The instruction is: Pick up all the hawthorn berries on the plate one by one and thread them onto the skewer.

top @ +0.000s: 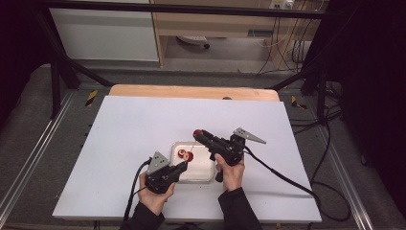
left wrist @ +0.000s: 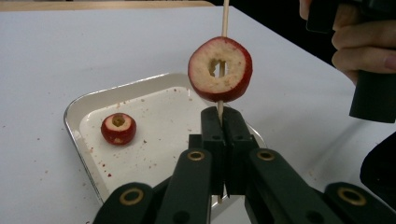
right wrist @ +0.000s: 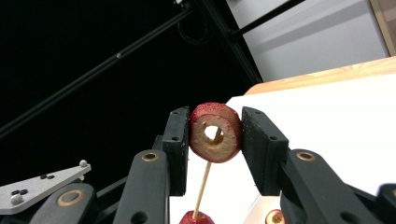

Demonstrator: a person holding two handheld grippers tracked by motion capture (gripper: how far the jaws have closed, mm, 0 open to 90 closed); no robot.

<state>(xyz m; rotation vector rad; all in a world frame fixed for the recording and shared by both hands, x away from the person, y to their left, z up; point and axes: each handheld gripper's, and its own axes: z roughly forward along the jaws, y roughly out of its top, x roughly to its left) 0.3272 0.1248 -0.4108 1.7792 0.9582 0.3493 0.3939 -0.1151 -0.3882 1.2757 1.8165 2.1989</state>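
White counter (top: 119, 143) with a metal tray (top: 203, 173) near the front edge, dark frame around. Left hand-held gripper (left wrist: 221, 122) pinches the bottom of a wooden skewer (left wrist: 224, 16), stick upright, one cored fruit piece (left wrist: 220, 69) already threaded on. Right hand-held gripper (right wrist: 215, 133) squeezes a second cored ring (right wrist: 215, 132) at the skewer's upper tip, hole lined up on the stick's axis. Likely next: push ring down along the stick. One loose fruit piece (left wrist: 118, 128) sits in the tray.

Tool (right wrist: 215, 135) around cored fruit ring (right wrist: 215, 132)
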